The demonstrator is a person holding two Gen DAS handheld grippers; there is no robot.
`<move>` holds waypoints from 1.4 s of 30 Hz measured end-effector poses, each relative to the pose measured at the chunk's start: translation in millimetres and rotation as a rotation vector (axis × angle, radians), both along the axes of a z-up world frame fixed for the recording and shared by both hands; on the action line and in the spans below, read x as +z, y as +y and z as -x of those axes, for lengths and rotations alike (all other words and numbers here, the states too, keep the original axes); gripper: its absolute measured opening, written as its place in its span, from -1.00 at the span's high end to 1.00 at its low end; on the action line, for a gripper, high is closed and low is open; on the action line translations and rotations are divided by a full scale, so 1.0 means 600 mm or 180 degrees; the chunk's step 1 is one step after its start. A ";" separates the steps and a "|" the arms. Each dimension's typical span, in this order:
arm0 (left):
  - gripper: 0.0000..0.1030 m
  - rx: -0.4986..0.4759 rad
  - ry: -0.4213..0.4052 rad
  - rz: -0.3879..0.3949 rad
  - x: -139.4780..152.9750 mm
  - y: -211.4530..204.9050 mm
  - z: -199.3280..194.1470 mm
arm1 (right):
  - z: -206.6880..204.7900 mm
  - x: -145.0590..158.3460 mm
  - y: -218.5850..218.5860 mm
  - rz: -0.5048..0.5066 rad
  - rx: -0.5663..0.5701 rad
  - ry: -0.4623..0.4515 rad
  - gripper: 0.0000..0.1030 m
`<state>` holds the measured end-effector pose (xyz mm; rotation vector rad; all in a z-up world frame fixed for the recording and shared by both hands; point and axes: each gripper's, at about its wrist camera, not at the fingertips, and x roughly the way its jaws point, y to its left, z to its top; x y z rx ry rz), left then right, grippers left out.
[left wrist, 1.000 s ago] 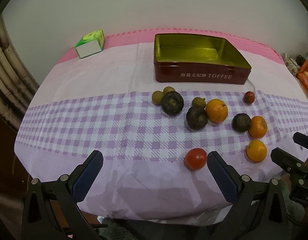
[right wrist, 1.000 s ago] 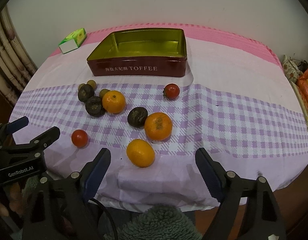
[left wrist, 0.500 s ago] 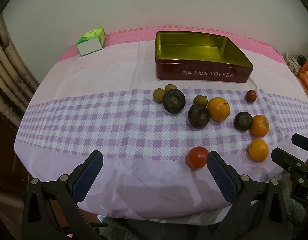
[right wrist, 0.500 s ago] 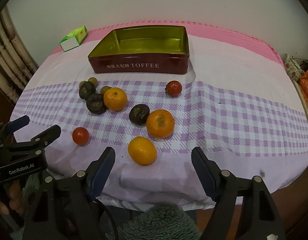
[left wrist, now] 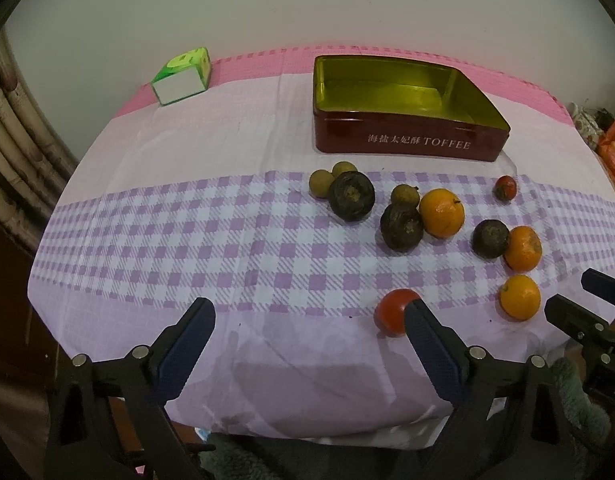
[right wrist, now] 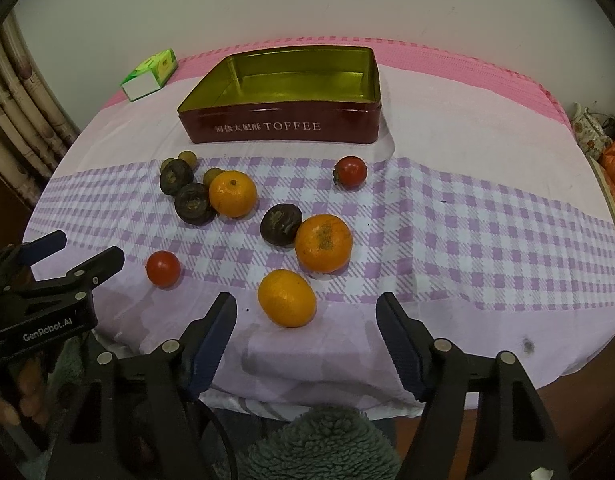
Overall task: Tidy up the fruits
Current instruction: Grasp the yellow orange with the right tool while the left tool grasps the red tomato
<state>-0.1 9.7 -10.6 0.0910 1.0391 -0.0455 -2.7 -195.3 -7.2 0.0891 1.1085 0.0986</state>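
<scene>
An empty red toffee tin (left wrist: 407, 142) (right wrist: 283, 128) stands at the back of the table. In front of it lie three oranges, three dark fruits, small green-brown fruits and two red tomatoes. My left gripper (left wrist: 309, 320) is open and empty near the front edge; a tomato (left wrist: 393, 310) sits just beyond its right finger (left wrist: 427, 340). My right gripper (right wrist: 305, 320) is open and empty, with the nearest orange (right wrist: 286, 298) just ahead between its fingers. Behind it lie another orange (right wrist: 323, 242) and a dark fruit (right wrist: 280, 224).
A green and white carton (left wrist: 181, 76) (right wrist: 149, 74) lies at the back left. A checked cloth (right wrist: 467, 220) covers the table; its front edge is close below both grippers. Curtains hang at the left. Orange bags show at the far right.
Both grippers have moved a little forward toward the fruit. The right gripper has come closer to the nearest orange and its fingers have narrowed slightly. No fruit has moved.
</scene>
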 end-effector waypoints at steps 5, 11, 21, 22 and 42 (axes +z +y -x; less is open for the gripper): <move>-0.75 -0.0037 0.0031 0.0000 -0.003 -0.003 -0.001 | -0.002 -0.006 -0.002 -0.0029 0.0024 0.0039 -0.29; -0.63 -0.0117 0.0104 0.0022 -0.009 -0.012 -0.005 | -0.007 -0.017 0.000 -0.0066 0.0068 0.0130 -0.25; -0.45 -0.0215 0.0261 0.0105 -0.025 -0.018 -0.013 | -0.017 -0.042 0.008 -0.0101 0.0136 0.0291 -0.07; -0.45 -0.0226 0.0273 0.0118 -0.026 -0.019 -0.013 | -0.019 -0.044 0.010 -0.0096 0.0148 0.0302 -0.07; -0.45 -0.0332 0.0330 0.0162 -0.039 -0.026 -0.019 | -0.049 -0.080 0.027 -0.0086 0.0253 0.0448 0.29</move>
